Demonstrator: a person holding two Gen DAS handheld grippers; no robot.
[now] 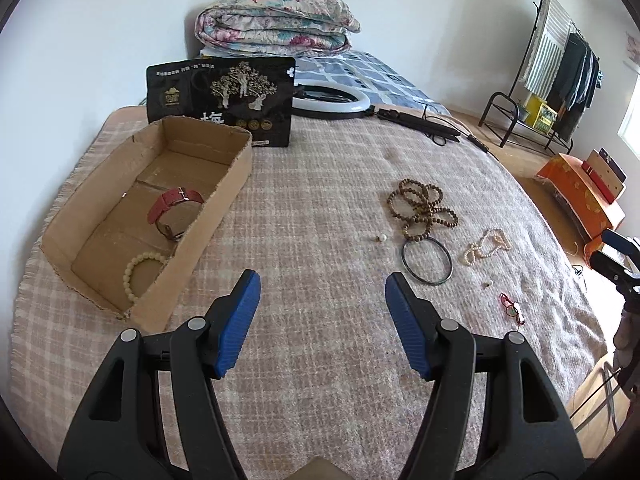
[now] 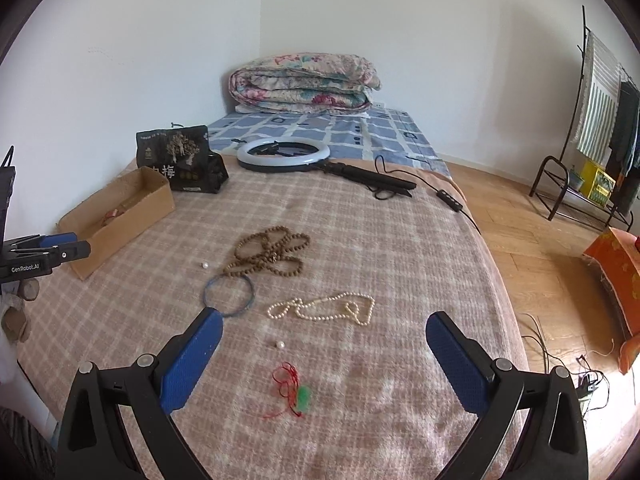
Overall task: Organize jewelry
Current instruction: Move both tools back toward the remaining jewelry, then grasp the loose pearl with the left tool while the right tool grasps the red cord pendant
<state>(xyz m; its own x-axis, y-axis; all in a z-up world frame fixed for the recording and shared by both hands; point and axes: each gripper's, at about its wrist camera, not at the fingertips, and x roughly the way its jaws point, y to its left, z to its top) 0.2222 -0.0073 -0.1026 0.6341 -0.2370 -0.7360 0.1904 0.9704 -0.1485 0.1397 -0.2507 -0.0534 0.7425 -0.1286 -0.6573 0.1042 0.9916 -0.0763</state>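
Note:
A cardboard box (image 1: 236, 172) on the bed holds a red-strap watch (image 1: 172, 204) and a pale bead bracelet (image 1: 138, 270); it also shows in the right wrist view (image 2: 132, 220). On the blanket lie a brown bead string (image 1: 424, 208) (image 2: 272, 252), a dark bangle (image 1: 427, 260) (image 2: 229, 294), a pearl necklace (image 1: 486, 246) (image 2: 324, 308), loose pearls (image 1: 383, 237) (image 2: 279, 344) and a red-cord jade pendant (image 1: 512, 308) (image 2: 298, 394). My left gripper (image 1: 322, 286) is open and empty beside the box. My right gripper (image 2: 324, 332) is open and empty above the pendant.
A black snack bag (image 1: 224, 100) stands behind the box. A ring light (image 2: 284, 154) with its stand and cable lies farther back. A folded quilt (image 2: 304, 82) sits by the wall. The bed's right edge drops to a wooden floor (image 2: 532, 240) with an orange box (image 2: 616, 268).

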